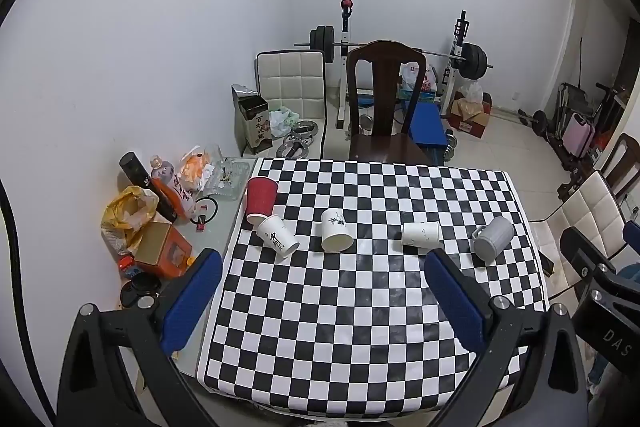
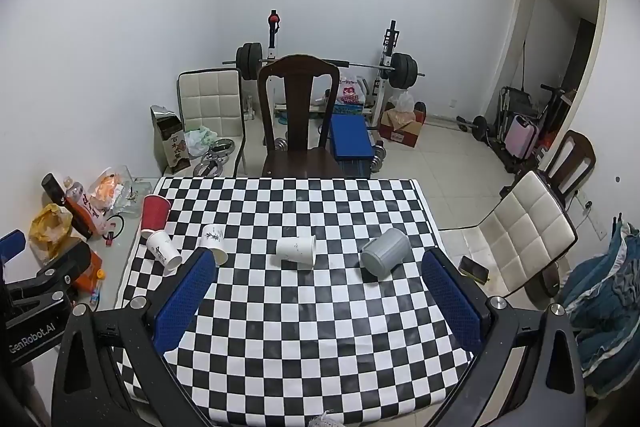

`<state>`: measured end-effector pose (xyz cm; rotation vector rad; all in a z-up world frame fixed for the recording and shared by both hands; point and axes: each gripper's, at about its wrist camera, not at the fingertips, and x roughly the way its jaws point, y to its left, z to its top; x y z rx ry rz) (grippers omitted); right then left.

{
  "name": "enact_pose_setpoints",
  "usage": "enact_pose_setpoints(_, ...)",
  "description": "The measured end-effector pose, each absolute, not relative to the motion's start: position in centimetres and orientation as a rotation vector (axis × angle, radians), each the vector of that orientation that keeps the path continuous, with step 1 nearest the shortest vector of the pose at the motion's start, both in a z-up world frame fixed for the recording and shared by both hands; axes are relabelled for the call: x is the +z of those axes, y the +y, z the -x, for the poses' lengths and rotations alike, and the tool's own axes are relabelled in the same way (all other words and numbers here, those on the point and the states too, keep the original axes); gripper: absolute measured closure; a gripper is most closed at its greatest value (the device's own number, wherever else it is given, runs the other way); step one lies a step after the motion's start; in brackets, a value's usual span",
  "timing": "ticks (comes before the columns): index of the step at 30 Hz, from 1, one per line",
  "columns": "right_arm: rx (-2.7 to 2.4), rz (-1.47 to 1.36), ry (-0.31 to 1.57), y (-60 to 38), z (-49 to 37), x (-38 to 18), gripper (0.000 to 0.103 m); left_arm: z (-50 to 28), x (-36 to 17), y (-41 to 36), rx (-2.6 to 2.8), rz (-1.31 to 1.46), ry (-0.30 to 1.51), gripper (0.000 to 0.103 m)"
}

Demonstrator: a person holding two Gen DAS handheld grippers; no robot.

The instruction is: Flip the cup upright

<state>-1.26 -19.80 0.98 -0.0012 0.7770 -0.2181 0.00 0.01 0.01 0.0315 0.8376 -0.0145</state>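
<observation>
Several cups lie on their sides in a row on the checkered table (image 1: 360, 307): a red paper cup (image 1: 261, 201), a white cup with red lettering (image 1: 277, 236), a white cup with a leaf print (image 1: 336, 235), a white mug (image 1: 420, 235) and a grey ribbed mug (image 1: 493, 238). The right wrist view shows the same red cup (image 2: 155, 213), lettered cup (image 2: 163, 251), leaf cup (image 2: 214, 243), white mug (image 2: 296, 249) and grey mug (image 2: 385, 255). My left gripper (image 1: 322, 267) is open and empty above the near table. My right gripper (image 2: 318, 269) is open and empty, nearer the mugs.
Clutter stands left of the table: bottles (image 1: 168, 187), a yellow bag (image 1: 128, 215), an orange box (image 1: 162, 251). A dark wooden chair (image 1: 380, 99) stands behind the table, a white padded chair (image 2: 528, 227) to the right with a phone (image 2: 474, 269) on it.
</observation>
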Motion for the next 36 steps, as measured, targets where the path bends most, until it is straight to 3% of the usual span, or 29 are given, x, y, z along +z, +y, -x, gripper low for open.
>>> enact_pose_setpoints(21, -0.222, -0.005, 0.768, -19.6, 1.4, 1.4, 0.0, -0.2, 0.1, 0.0, -0.016, -0.029, 0.839, 0.0)
enact_pose_setpoints(36, -0.218, -0.009, 0.765, -19.5, 1.6, 1.8, 0.0, 0.3, -3.5, 0.0, -0.017, -0.024, 0.842, 0.0)
